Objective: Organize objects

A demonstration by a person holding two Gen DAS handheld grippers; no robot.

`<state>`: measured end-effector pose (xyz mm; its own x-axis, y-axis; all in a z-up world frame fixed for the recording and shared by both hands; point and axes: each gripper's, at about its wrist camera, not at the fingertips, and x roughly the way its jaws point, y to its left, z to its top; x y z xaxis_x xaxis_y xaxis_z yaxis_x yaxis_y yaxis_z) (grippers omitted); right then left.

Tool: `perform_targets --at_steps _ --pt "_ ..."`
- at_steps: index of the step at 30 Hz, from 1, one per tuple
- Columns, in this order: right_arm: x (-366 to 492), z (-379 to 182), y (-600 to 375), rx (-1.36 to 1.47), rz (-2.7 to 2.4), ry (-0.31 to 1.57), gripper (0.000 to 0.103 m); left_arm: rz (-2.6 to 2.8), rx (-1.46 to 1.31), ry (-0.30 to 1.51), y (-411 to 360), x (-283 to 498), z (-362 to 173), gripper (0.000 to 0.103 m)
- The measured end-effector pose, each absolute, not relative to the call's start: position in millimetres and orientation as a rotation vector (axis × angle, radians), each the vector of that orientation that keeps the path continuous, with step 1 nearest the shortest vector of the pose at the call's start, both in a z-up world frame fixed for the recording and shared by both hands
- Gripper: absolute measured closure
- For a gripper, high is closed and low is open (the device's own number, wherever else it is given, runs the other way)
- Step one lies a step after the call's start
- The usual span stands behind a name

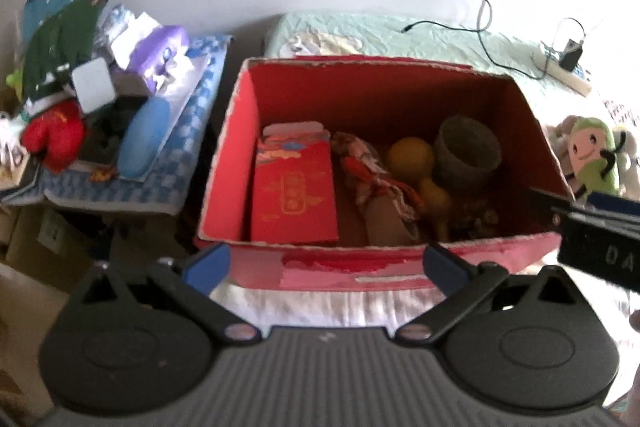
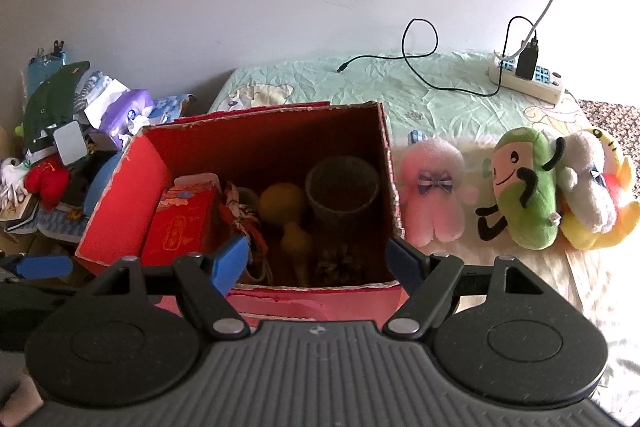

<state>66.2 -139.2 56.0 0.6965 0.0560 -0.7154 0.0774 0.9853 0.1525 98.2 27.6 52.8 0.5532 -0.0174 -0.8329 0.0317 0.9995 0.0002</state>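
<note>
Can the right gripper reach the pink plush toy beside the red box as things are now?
Probably yes. The pink plush toy lies in the open on the bed, right of the red box; nothing covers it. The right gripper is open and empty, though aimed at the box.

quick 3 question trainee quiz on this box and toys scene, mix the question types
1. True or false: the pink plush lies inside the red box.
2. Which sits deepest in the box's right rear corner? A) grey cup B) red packet C) yellow gourd
3. Fill in: both the left claw and right claw are ____ and hold nothing.

Key: 1 false, it lies on the bed beside the box; 2 A; 3 open.
</note>
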Motion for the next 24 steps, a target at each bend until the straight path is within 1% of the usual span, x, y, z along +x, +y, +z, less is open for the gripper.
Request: perform_targets --at_steps 6,11,24 --pt "73.2 56.3 -132.3 0.159 -0.01 0.803 0.024 0.02 0.051 0.975 35.0 105.7 51.7 0.001" --pt "78.9 52.4 -133.4 0.208 -0.034 0.812 0.024 0.047 0.082 0.955 40.5 107.4 51.4 0.001" --pt "75.5 61.1 -118.6 0.147 -0.046 0.79 0.024 0.089 0.111 0.887 48.7 102.2 56.0 0.001"
